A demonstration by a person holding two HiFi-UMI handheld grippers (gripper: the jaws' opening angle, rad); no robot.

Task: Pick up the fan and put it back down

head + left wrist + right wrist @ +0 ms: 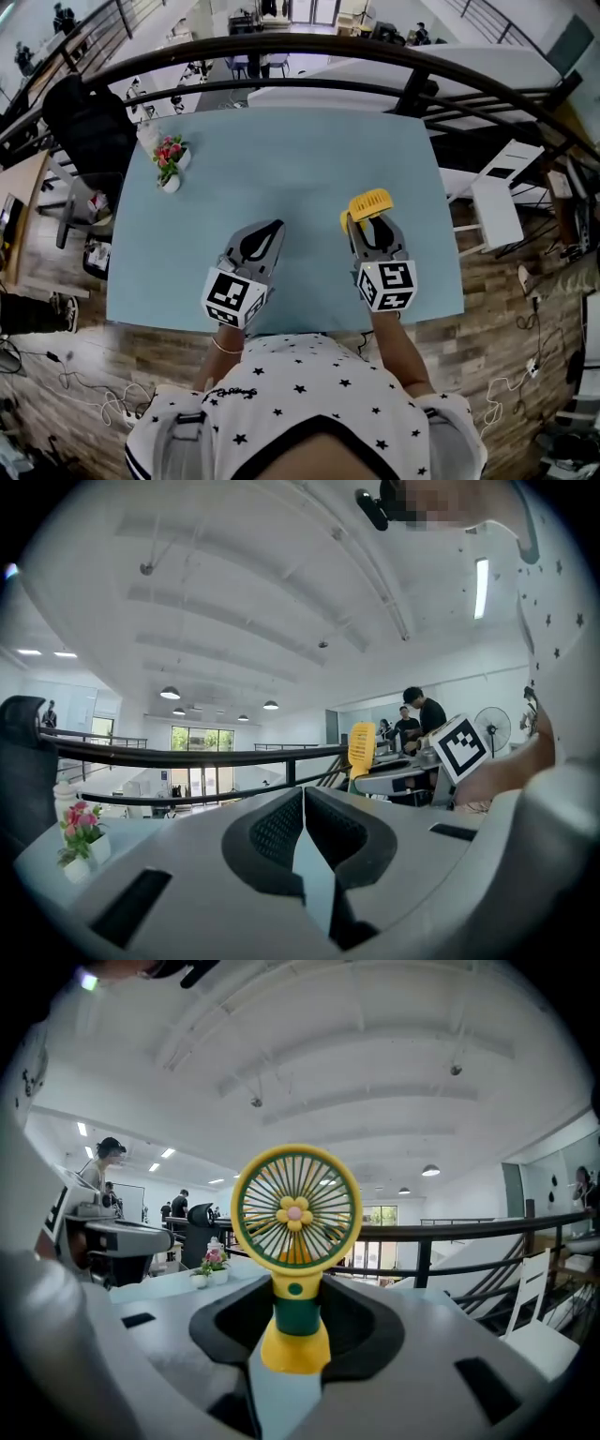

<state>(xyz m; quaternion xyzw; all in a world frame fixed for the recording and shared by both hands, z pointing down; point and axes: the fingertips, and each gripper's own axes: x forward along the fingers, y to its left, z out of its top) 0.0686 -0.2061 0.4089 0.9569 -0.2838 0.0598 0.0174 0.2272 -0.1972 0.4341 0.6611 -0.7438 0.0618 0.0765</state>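
Note:
A small yellow fan (295, 1241) with a green stem and a flower hub stands upright between the jaws of my right gripper (298, 1321), which is shut on its stem and holds it above the pale blue table (300, 178). From the head view the fan (369, 203) shows as a yellow cap at the tip of the right gripper (366, 223). My left gripper (265, 230) hovers beside it to the left, shut with nothing held; its pads (281, 832) meet. In the left gripper view the fan (361, 747) appears to the right.
A small pot of pink flowers (170, 159) stands at the table's far left. A black railing (309, 52) curves behind the table. A white chair (497, 202) is off the right edge, a dark chair (80, 122) at the left.

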